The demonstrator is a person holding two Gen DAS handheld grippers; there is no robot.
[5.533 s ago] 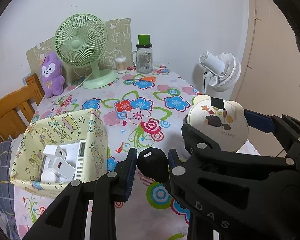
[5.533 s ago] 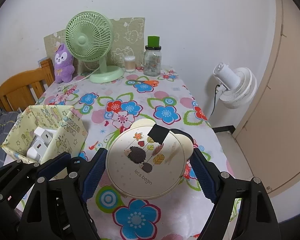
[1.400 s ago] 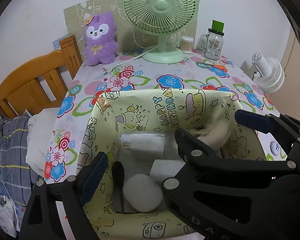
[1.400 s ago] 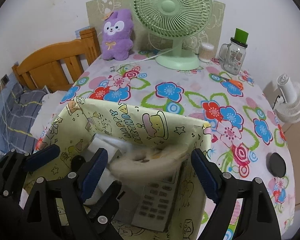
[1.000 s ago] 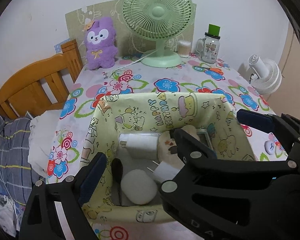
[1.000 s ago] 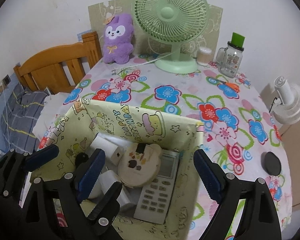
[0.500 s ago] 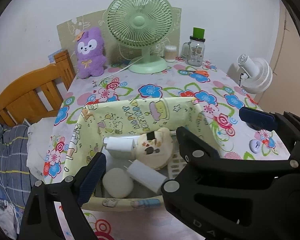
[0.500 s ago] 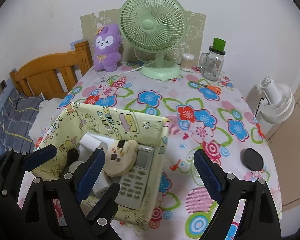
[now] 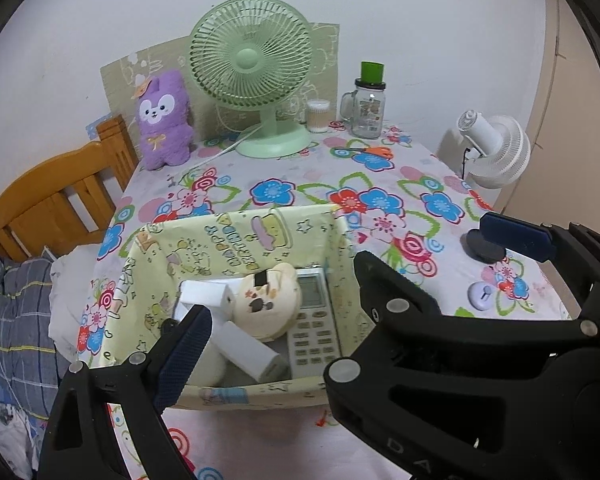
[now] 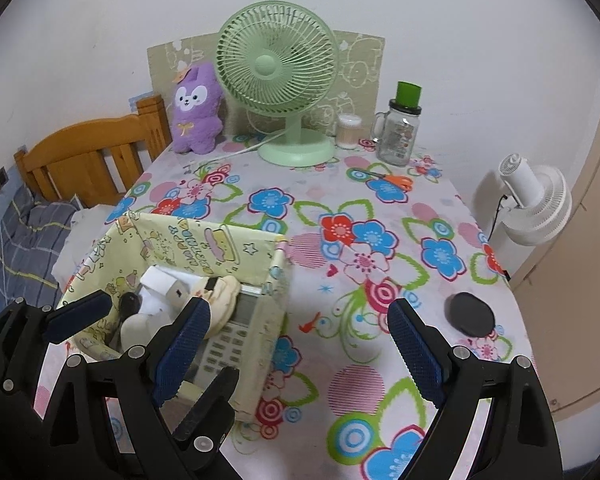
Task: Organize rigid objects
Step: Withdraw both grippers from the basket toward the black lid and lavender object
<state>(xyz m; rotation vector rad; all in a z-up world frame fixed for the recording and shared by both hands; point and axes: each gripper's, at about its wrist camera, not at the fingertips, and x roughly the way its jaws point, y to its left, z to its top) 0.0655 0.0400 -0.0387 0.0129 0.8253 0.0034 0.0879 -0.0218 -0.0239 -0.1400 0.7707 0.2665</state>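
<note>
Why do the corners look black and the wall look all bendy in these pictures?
Left wrist view: fisheye lens leaves dark corners and bows the wooden headboard. Right wrist view: same round black rim; the door edge curves; the green fan near the middle stays sharp and evenly lit.

A yellow cartoon-print box [image 10: 256, 276] stands at the near left of the flowered tablecloth [image 10: 380, 216], packed with a remote control [image 9: 314, 320], a cream bear-eared case [image 9: 270, 304] and white chargers [image 9: 252, 354], leaving little room inside. Right of the box the cloth lies open as far as a black disc [image 10: 470, 314] near the right edge. A green fan [image 10: 278, 76], purple plush [image 10: 196, 108], cotton-swab tub [image 10: 349, 125] and jar [image 10: 400, 130] line the back wall.
</note>
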